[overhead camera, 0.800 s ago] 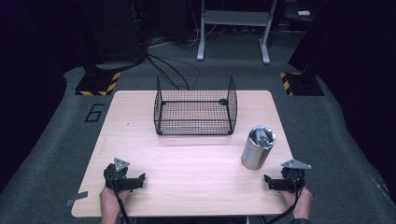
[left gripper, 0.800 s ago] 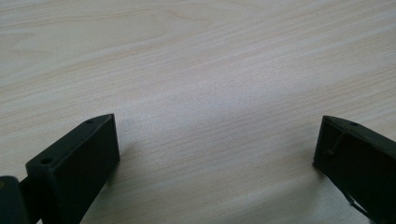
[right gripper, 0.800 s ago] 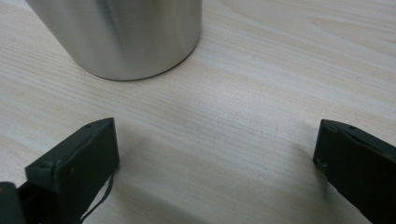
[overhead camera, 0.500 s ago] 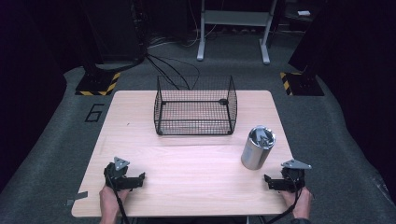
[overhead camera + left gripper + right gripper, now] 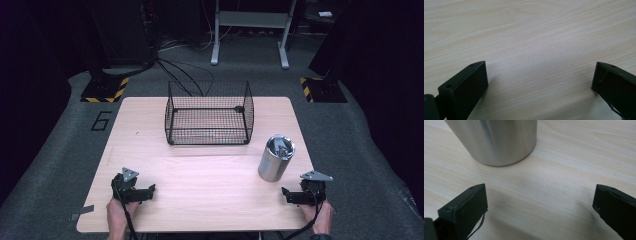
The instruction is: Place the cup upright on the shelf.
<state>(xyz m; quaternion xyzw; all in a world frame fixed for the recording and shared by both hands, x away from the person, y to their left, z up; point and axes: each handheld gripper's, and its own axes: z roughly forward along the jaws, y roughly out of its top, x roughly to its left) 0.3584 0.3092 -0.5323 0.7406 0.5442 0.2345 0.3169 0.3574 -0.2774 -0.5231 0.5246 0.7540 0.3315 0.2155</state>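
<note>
— So, where was the metal cup when you looked?

— Upright on the wooden table, just ahead of the right gripper and a little to the side of its line. In the right gripper view its lower wall stood beyond the tips, toward the left-hand jaw, with bare wood in the gap.

— And the jaws?

— Spread wide on both tools, nothing between them. The left gripper sat low at the near edge, well apart from the cup, with plain tabletop in front of it. The wire basket stood far ahead of both, empty as far as I could see.

— How would that cup handle, do you think?

— Stiff, I judged, and not fragile, but the brushed steel looked smooth and likely slippery. Probably light, being hollow. I would have closed across the middle of the wall, square to its axis, since a high pinch on a tall round body could tip it.
</note>
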